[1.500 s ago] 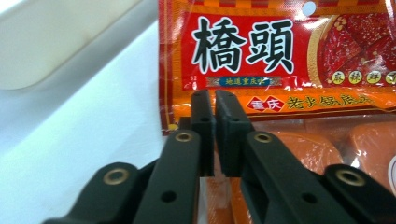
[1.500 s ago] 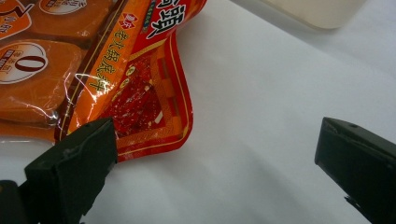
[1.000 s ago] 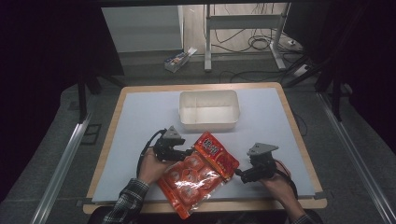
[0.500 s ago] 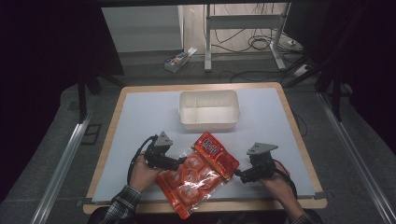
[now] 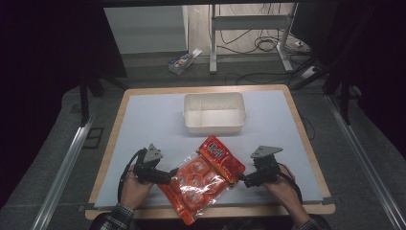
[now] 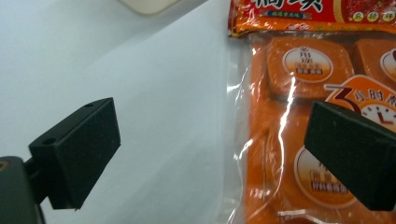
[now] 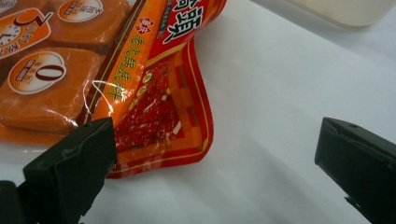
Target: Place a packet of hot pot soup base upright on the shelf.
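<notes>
Snack bag (image 5: pixel 206 179) lies flat on the desk (image 5: pixel 143 124), just in front of the white bin (image 5: pixel 214 113). Left gripper (image 5: pixel 168 174) and right gripper (image 5: pixel 242 179) flank it, fingers spread, pinching nothing. Best to bite well onto both edges, past the clear seal, then lift level.

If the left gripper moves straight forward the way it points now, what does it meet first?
Most likely the orange snack bag: the open left gripper points at its near edge, one finger already over it, though depth is unclear.

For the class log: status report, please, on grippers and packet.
Left gripper open at flat orange-red plastic snack packet. Right gripper open at its opposite edge. Nothing in between.
</notes>
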The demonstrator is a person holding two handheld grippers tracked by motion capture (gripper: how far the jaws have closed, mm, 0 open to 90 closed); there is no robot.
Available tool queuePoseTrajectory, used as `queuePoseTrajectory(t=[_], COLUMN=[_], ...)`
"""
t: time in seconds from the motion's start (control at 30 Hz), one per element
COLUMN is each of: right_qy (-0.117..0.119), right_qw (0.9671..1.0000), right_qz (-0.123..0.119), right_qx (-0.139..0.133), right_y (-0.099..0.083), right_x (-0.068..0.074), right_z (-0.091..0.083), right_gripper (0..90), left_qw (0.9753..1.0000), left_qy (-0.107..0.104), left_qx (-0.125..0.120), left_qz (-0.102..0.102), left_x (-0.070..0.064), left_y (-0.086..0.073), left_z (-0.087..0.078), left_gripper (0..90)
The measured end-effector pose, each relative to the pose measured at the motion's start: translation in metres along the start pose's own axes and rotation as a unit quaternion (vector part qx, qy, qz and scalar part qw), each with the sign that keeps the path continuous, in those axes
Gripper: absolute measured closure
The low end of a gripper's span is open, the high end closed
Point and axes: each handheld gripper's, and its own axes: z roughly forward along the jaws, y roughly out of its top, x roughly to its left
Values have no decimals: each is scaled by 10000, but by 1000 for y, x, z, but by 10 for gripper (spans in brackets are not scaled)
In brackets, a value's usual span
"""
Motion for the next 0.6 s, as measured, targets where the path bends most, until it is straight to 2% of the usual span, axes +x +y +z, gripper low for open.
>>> queuePoseTrajectory(t=[0.17, 0.37, 0.47, 0.5, 0.6], right_qy=[36, 286, 362, 435, 493], right_qw=[9999, 9995, 9993, 9989, 9986], right_qz=[-87, 11, 91, 38, 25], right_qx=[-51, -105, -39, -145, -213], right_y=[3, 9, 14, 17, 20], right_x=[1, 1, 2, 4, 6], right_z=[3, 13, 19, 21, 23], right_gripper=[0, 0, 10, 12, 14], left_qw=[9999, 9998, 9998, 9998, 9997], left_qy=[20, 23, 51, 96, 134], left_qx=[29, 72, 80, 119, 189], left_qz=[-124, -203, -186, -144, -35], left_x=[1, 1, 0, 0, -2], left_y=[-8, -14, -16, -17, -18], left_z=[-4, -7, -8, -8, -8], left_gripper=[23, 24, 23, 21, 20])
